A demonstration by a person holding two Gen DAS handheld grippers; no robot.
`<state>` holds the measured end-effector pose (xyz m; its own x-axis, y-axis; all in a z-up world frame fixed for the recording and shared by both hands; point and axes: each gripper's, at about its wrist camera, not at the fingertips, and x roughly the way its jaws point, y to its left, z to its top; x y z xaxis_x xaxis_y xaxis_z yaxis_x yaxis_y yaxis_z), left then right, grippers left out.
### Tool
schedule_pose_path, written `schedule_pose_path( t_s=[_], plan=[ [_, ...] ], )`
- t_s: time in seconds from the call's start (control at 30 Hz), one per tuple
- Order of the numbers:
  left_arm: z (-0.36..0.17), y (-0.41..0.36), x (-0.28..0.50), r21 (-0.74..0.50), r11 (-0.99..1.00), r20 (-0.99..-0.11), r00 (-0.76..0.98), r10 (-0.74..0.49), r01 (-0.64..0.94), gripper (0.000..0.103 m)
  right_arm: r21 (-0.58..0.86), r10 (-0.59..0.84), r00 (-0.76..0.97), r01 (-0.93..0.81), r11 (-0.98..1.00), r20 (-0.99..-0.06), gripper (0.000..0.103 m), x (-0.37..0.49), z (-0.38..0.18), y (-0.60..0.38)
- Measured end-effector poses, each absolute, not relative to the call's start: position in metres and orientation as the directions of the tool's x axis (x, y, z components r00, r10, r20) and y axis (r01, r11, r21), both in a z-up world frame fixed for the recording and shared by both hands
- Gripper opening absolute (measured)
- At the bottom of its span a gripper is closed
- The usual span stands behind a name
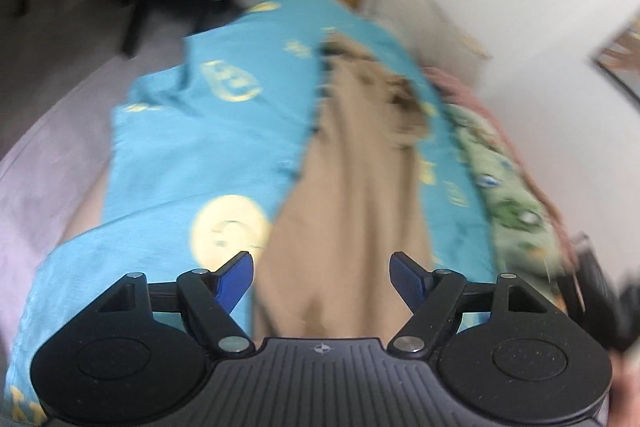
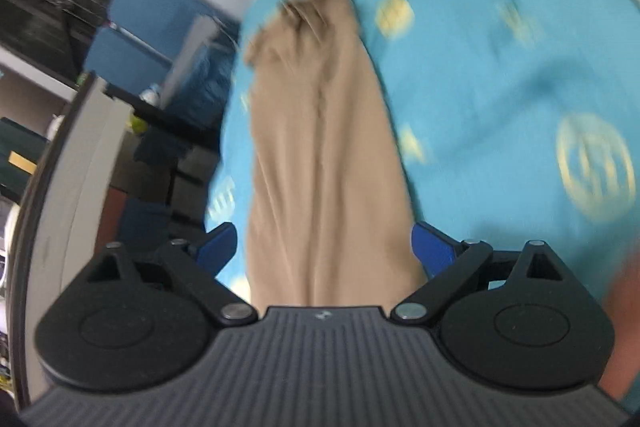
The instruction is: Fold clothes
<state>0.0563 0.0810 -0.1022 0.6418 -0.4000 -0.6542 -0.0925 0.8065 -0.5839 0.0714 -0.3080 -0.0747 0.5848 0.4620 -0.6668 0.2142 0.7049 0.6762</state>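
- Looking along the left wrist view, the left gripper [image 1: 322, 273] is released, its blue fingers [image 1: 236, 279] spread wide with nothing between them. The tan garment [image 1: 344, 187] lies as a long narrow strip on the turquoise patterned sheet [image 1: 192, 139], running from 6 o'clock near the gripper up toward 12 o'clock, where its far end bunches. A green printed cloth [image 1: 508, 187] lies at 3 o'clock, beside the sheet.
- In the right wrist view, the right gripper [image 2: 324, 247] is likewise released, jaws wide apart either side of the same tan garment [image 2: 320, 147], whose near end sits at 6 o'clock; whether the fingers touch it cannot be told through the blur.
- The step in hand seems to be taking the near hem. Doing it well probably means each gripper pinching one corner squarely, catching all layers, then carrying the hem toward 12 o'clock evenly so the strip does not twist.
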Motion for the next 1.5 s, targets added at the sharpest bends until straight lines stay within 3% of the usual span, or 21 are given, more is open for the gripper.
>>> schedule_pose_path(
  t_s=[0.23,0.3,0.33,0.37,0.4,0.47,0.6,0.67,0.73,0.8,0.83,1.03,1.1,1.17,1.2,1.27,1.3,1.5],
  plan=[
    [-0.134,0.090,0.073,-0.628,0.758,-0.706,0.537,-0.461,-0.175,0.075,0.624,0.405,0.529,0.339,0.704,-0.746,0.095,0.065,-0.108,-0.297],
    [-0.141,0.094,0.072,-0.654,0.738,-0.699,0.507,-0.504,-0.167,0.073,0.619,0.427,0.493,0.338,0.708,-0.758,0.070,0.068,-0.115,-0.292],
    [-0.142,0.092,0.071,-0.657,0.738,-0.698,0.493,-0.519,-0.155,0.071,0.617,0.438,0.475,0.338,0.710,-0.763,0.067,0.070,-0.118,-0.290],
    [-0.144,0.090,0.070,-0.660,0.737,-0.698,0.478,-0.533,-0.142,0.062,0.610,0.440,0.462,0.329,0.721,-0.770,0.062,0.071,-0.119,-0.287],
    [-0.144,0.086,0.071,-0.655,0.745,-0.706,0.452,-0.545,-0.124,0.054,0.596,0.434,0.457,0.310,0.741,-0.776,0.049,0.071,-0.116,-0.283],
    [-0.143,0.081,0.067,-0.622,0.774,-0.733,0.434,-0.524,-0.115,0.040,0.567,0.413,0.450,0.291,0.771,-0.792,0.043,0.069,-0.113,-0.276],
    [-0.141,0.078,0.060,-0.572,0.807,-0.771,0.432,-0.467,-0.147,0.034,0.521,0.369,0.452,0.278,0.807,-0.812,0.044,0.060,-0.109,-0.268],
    [-0.141,0.077,0.059,-0.562,0.815,-0.779,0.424,-0.463,-0.143,0.038,0.490,0.335,0.449,0.290,0.822,-0.828,0.045,0.056,-0.109,-0.265],
    [-0.142,0.076,0.058,-0.569,0.811,-0.776,0.414,-0.475,-0.135,0.044,0.480,0.325,0.444,0.300,0.824,-0.835,0.054,0.052,-0.110,-0.265],
    [-0.142,0.075,0.058,-0.583,0.803,-0.768,0.406,-0.495,-0.124,0.055,0.481,0.326,0.440,0.305,0.822,-0.837,0.072,0.049,-0.111,-0.265],
    [-0.142,0.075,0.057,-0.589,0.800,-0.765,0.399,-0.506,-0.115,0.057,0.483,0.332,0.436,0.303,0.821,-0.837,0.075,0.049,-0.112,-0.265],
    [-0.140,0.067,0.050,-0.588,0.806,-0.770,0.350,-0.533,-0.068,0.057,0.502,0.393,0.398,0.222,0.836,-0.829,0.076,0.052,-0.114,-0.257],
    [-0.139,0.064,0.049,-0.567,0.822,-0.784,0.350,-0.513,-0.063,0.045,0.497,0.401,0.384,0.196,0.845,-0.832,0.046,0.052,-0.114,-0.252],
    [-0.137,0.060,0.049,-0.534,0.844,-0.803,0.344,-0.486,-0.054,0.038,0.472,0.387,0.376,0.167,0.866,-0.842,0.031,0.051,-0.111,-0.247],
    [-0.136,0.057,0.050,-0.517,0.855,-0.813,0.341,-0.472,-0.049,0.027,0.454,0.373,0.377,0.149,0.879,-0.847,0.024,0.051,-0.109,-0.243],
    [-0.135,0.054,0.052,-0.495,0.867,-0.827,0.337,-0.450,-0.058,0.011,0.417,0.342,0.393,0.121,0.901,-0.853,0.018,0.046,-0.101,-0.237],
    [-0.133,0.055,0.054,-0.499,0.863,-0.825,0.343,-0.449,-0.072,0.007,0.418,0.340,0.403,0.119,0.901,-0.849,0.017,0.044,-0.097,-0.236],
    [-0.084,0.079,0.039,-0.670,0.732,-0.678,0.503,-0.536,-0.122,0.004,0.530,0.382,0.557,0.128,0.838,-0.737,0.014,0.030,-0.053,-0.254]
  ],
)
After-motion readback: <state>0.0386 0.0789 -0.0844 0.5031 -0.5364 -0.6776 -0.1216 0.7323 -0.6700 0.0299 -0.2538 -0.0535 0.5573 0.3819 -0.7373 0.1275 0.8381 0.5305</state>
